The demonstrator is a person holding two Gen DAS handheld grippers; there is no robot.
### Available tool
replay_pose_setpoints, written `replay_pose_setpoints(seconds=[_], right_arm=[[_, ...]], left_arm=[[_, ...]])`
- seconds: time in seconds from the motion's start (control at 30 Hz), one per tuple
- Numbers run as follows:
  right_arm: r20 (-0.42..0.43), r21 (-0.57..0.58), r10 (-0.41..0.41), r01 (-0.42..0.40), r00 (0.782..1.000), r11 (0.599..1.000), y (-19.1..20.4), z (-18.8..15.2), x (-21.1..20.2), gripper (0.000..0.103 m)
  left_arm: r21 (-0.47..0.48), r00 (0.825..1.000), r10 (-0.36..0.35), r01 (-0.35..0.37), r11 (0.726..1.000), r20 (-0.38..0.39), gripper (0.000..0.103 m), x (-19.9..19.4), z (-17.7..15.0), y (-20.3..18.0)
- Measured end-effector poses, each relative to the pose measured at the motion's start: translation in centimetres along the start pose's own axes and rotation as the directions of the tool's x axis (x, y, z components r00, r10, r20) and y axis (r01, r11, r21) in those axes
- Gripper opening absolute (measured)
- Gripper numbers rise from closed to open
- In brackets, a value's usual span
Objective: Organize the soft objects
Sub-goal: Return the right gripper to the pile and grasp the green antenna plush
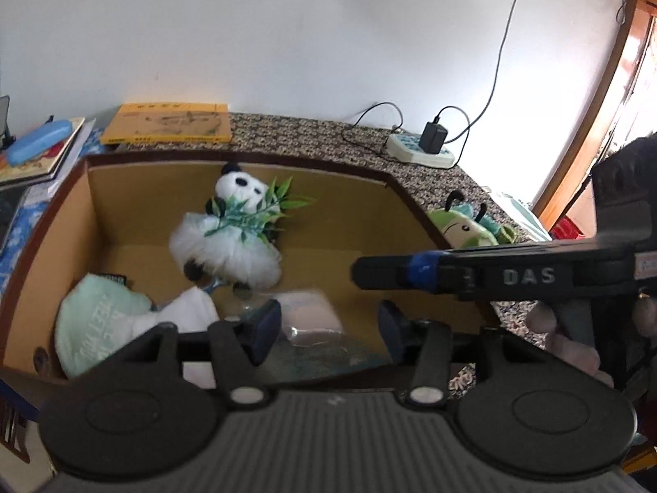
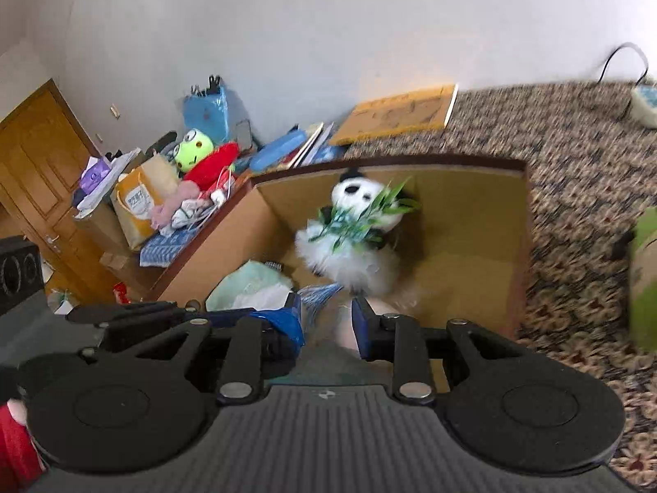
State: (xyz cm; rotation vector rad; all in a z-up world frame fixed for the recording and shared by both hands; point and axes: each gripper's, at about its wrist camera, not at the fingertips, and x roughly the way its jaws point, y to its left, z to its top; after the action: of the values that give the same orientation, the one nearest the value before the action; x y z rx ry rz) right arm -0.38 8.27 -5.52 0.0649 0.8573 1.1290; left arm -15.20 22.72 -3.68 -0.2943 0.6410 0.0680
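The panda (image 1: 230, 230) is lying in the box (image 1: 98, 201), propped against the back wall with green leaves across its chest. A mint cloth (image 1: 98, 324) and a white cloth (image 1: 193, 308) are sitting in the near left corner, and a pale pink bundle (image 1: 308, 308) is resting on the floor of the box near the front.

The left gripper (image 1: 328, 324) is hovering over the near edge of the box with its fingers spread and nothing between them. The right gripper (image 2: 328, 320) is also hanging over the box with a gap between its fingers; I cannot tell whether it is pinching anything, since that view is blurred.

Judging by this, the job is roughly half done. A green bug toy (image 1: 468, 226) is waiting on the patterned cover (image 1: 312, 139) just beside the box's right wall, and a frog plush (image 2: 193, 152) with red cloth is sitting in the clutter to the left.
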Motion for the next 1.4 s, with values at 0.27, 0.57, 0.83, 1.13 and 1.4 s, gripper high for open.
replay_pose_setpoints(seconds=[0.27,0.57,0.83,1.13,1.4], right_arm=[[0.110,-0.034,-0.103,0.108,0.989,0.994,-0.8,-0.2,-3.8,0.010],[0.288,-0.159,-0.245,0.298,0.926,0.941,-1.2,-1.5,-8.9,0.006],[0.370,-0.174,-0.315,0.398,0.874,0.901,-3.7,-2.5,-12.6,0.005],[0.311,-0.096,-0.390,0.437,0.867,0.895,-8.4,-3.5,-15.3,0.005],[0.181,0.153,-0.313,0.288,0.932,0.945,-14.9,-3.2,-16.4,0.010]], left_arm=[[0.068,0.997,-0.065,0.063,0.996,0.028,0.054,-0.1,1.5,-3.1],[0.139,0.992,-0.122,0.118,0.983,0.019,0.054,1.2,2.6,-7.6],[0.201,0.985,-0.172,0.166,0.965,0.013,0.056,3.3,3.7,-12.7],[0.212,0.984,-0.174,0.179,0.961,-0.044,0.058,7.7,3.4,-17.8],[0.159,0.993,-0.071,0.085,0.984,-0.094,0.062,13.2,3.7,-19.9]])
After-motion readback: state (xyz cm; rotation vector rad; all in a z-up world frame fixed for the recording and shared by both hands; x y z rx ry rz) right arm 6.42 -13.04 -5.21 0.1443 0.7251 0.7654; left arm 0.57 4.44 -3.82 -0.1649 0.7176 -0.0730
